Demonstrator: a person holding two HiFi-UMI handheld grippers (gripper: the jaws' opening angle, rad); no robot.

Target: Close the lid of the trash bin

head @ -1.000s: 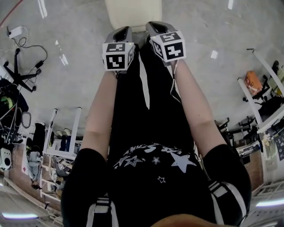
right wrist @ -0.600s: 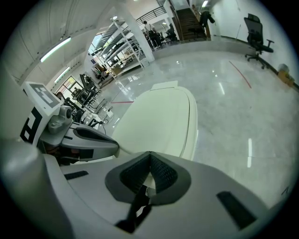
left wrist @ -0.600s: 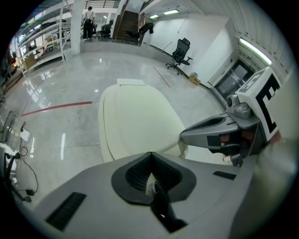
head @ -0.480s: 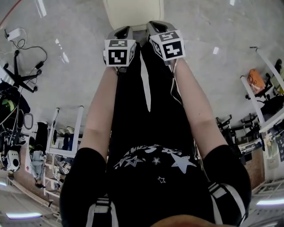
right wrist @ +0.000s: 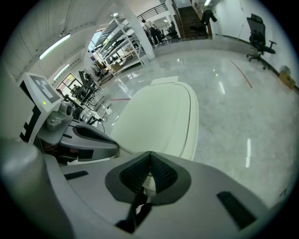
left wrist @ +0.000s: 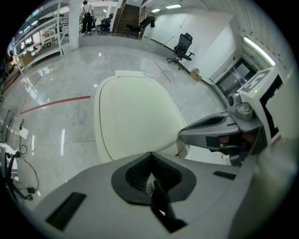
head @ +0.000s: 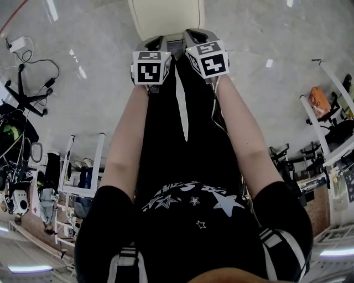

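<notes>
Left gripper (left wrist: 150, 155) and right gripper (right wrist: 149, 155) edged toward lid (head: 166, 16).

A cream-white trash bin (head: 166, 16) stands on the glossy grey floor (head: 99, 83), its smooth rounded lid (left wrist: 135, 116) lying down flat on top.

Cream trash bin lid (left wrist: 135, 116), grey left gripper (left wrist: 150, 161) and right gripper (right wrist: 149, 158), black-and-white marker cube (head: 150, 71) on each.

The trash bin lid (head: 166, 15) sits at 12 o'clock; the left gripper (head: 156, 40) is at its 7 o'clock, the right gripper (head: 191, 34) alongside at 5 o'clock.
</notes>
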